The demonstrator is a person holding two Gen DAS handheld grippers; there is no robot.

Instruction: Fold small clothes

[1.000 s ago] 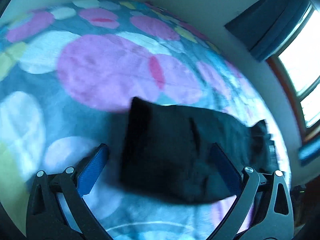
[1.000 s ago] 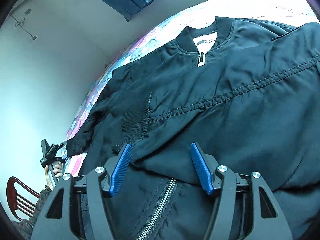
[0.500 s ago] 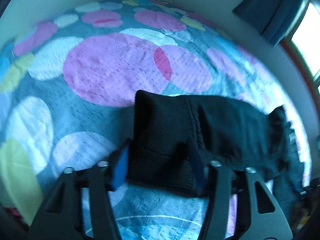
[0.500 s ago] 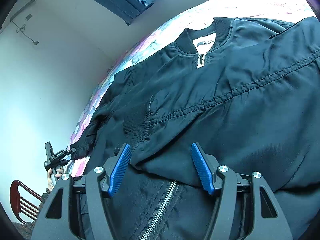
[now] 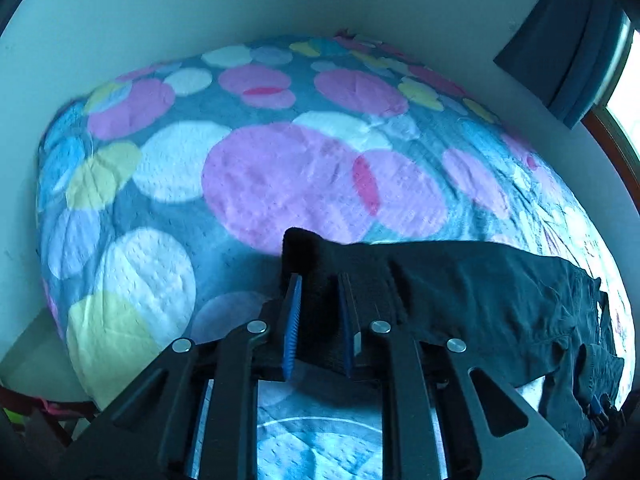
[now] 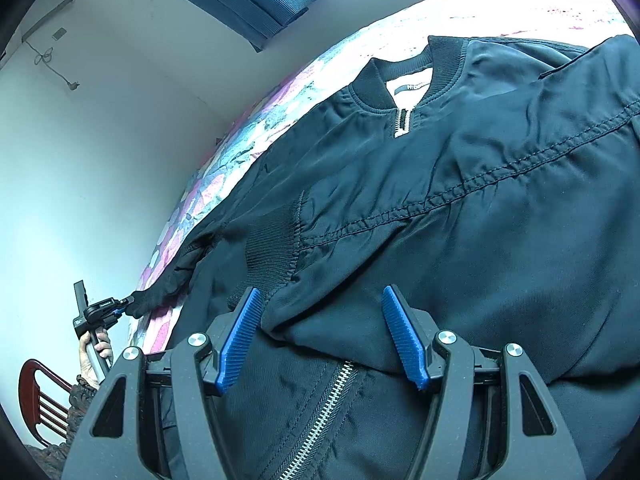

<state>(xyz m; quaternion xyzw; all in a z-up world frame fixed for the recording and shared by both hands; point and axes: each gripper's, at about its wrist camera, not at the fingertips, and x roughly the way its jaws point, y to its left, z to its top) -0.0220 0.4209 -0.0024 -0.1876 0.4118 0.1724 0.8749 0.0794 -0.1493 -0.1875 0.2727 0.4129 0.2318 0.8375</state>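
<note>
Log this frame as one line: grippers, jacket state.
left gripper: shut on sleeve cuff | right gripper: open over jacket | jacket flat on bedspread, zipped

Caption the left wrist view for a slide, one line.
Left gripper shut on the ribbed cuff of a black jacket's sleeve, stretched over a polka-dot bedspread.

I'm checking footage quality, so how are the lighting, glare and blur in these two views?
Left wrist view: dim and blue-tinted, the bedspread slightly soft, the window blown out, the cuff in the left hand-held gripper nearly featureless black. Right wrist view: brighter and sharp, jacket stitching crisp, but the bed beyond the collar washes to white. Both bend straight edges, fisheye style.
</note>
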